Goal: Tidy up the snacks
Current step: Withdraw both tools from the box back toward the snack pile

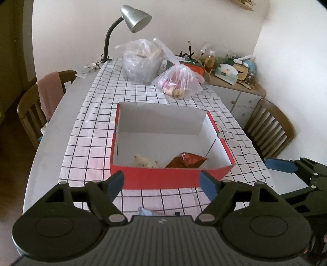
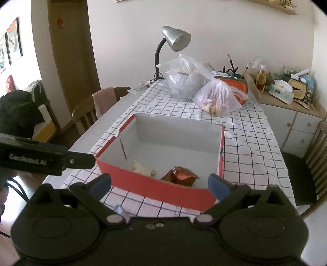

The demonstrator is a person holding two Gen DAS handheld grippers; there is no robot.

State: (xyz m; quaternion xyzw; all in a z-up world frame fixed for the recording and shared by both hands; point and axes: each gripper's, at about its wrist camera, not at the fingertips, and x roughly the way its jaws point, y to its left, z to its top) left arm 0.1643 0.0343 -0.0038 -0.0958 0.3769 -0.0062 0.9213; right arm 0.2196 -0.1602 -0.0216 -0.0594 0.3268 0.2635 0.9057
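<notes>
Looking along both grippers, we see the red box (image 1: 163, 178) on the checked tablecloth (image 1: 96, 131), its top open and its long walls running away from us toward the far end of the table. Inside, against the near wall, lie two snacks: a shiny red-brown snack packet (image 1: 187, 160), its crimped end pointing to the right and away, and to its left a pale cream snack (image 1: 143, 161), too blurred for us to tell more. The rest of the box floor is bare white.

Our left gripper (image 1: 163, 183) hangs just short of the box's near wall with its jaws spread and nothing between them; the packet lies beyond and slightly right of it. Our right gripper (image 2: 160, 186) is likewise spread wide and empty, with the near wall and the packet (image 2: 179, 177) showing in the gap between its fingers.

Farther up the table stand two clear plastic bags (image 1: 141, 61) and a grey desk lamp (image 1: 136, 18).
</notes>
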